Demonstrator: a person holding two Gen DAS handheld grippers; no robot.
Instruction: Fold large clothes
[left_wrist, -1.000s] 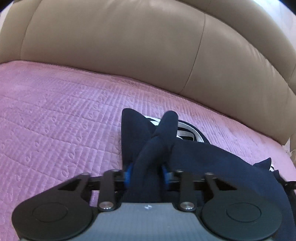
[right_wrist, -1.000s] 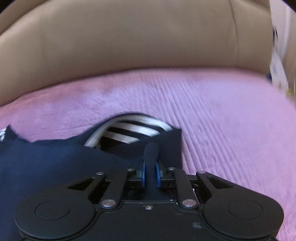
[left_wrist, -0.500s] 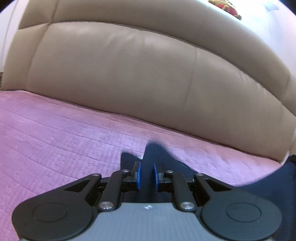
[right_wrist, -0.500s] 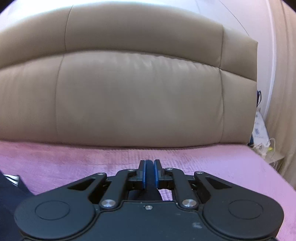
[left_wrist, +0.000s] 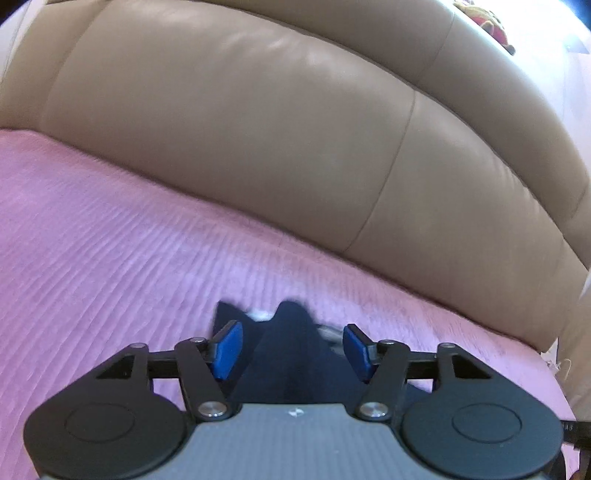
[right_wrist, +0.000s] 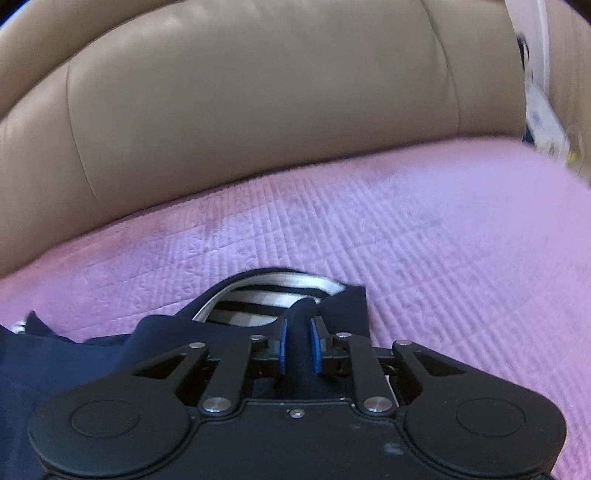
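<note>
Pink quilted cover (right_wrist: 424, 236) is stretching across the sofa seat, carrying a navy garment (right_wrist: 92, 362) with a striped lining. Nearest, the right gripper (right_wrist: 297, 345) is clamping a navy fold between its blue pads. The left gripper (left_wrist: 291, 349) is gaping, fabric lying blurred between its 2 fingers. Beyond, smooth tan leather cushions (left_wrist: 240, 122) are rising.
</note>
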